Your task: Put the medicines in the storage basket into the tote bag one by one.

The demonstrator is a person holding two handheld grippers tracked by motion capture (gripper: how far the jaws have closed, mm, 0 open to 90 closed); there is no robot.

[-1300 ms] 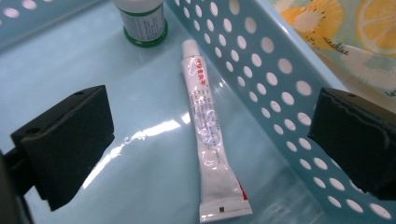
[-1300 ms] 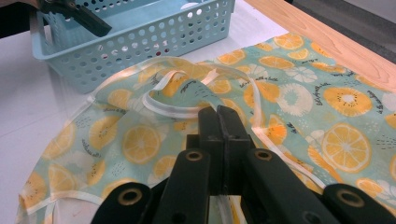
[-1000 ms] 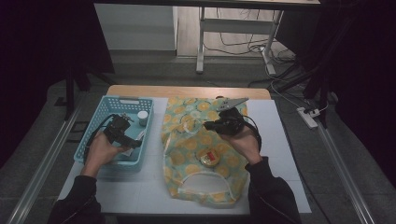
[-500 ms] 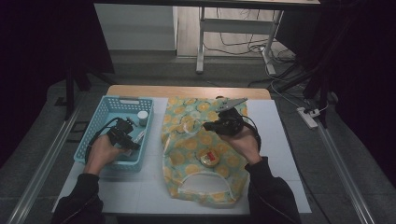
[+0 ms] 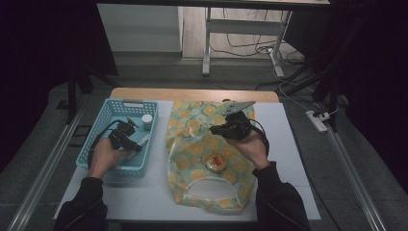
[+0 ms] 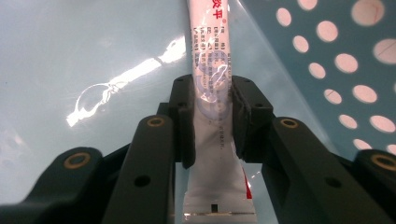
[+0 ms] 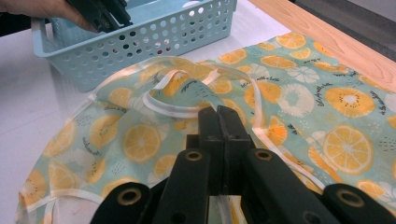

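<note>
The white tabletop [image 5: 288, 144] carries, at centre frame, a soft mint fabric bag printed with orange slices [image 5: 197, 159]; it is limp and best taken by its pale handle strap. Left of centre sits the light-blue perforated plastic basket [image 5: 103, 120]. The right gripper [image 5: 215, 129] is clamped on the bag's strap. The left gripper [image 6: 212, 116], inside the basket, pinches a light, crinkly white sachet [image 6: 212, 70] mid-length.
</note>
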